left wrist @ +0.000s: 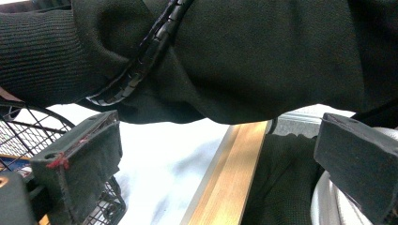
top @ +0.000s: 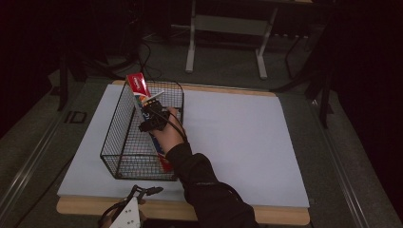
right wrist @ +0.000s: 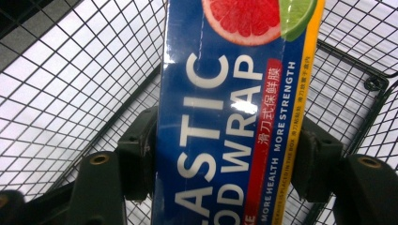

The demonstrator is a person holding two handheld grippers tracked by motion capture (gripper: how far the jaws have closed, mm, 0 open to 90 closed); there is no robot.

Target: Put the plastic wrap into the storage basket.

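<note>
A long plastic wrap box (top: 138, 87), red at its ends and blue on its face, slants inside a black wire basket (top: 124, 134) on the left half of the white table top. My right gripper (top: 153, 117) is shut on the box's middle, over the basket. In the right gripper view the blue box (right wrist: 225, 112) with white letters and a grapefruit picture sits clamped between both pads (right wrist: 136, 154). My left gripper (top: 142, 192) hovers at the table's front edge, open with nothing in it; in its own view the pads (left wrist: 80, 159) stand wide apart under a dark sleeve (left wrist: 234, 56).
The white board (top: 237, 142) lies on a wooden table with a bare wood front edge (top: 157, 209). Right of the basket the board is free. Behind the table stand metal frame legs (top: 191, 42) on a dark floor.
</note>
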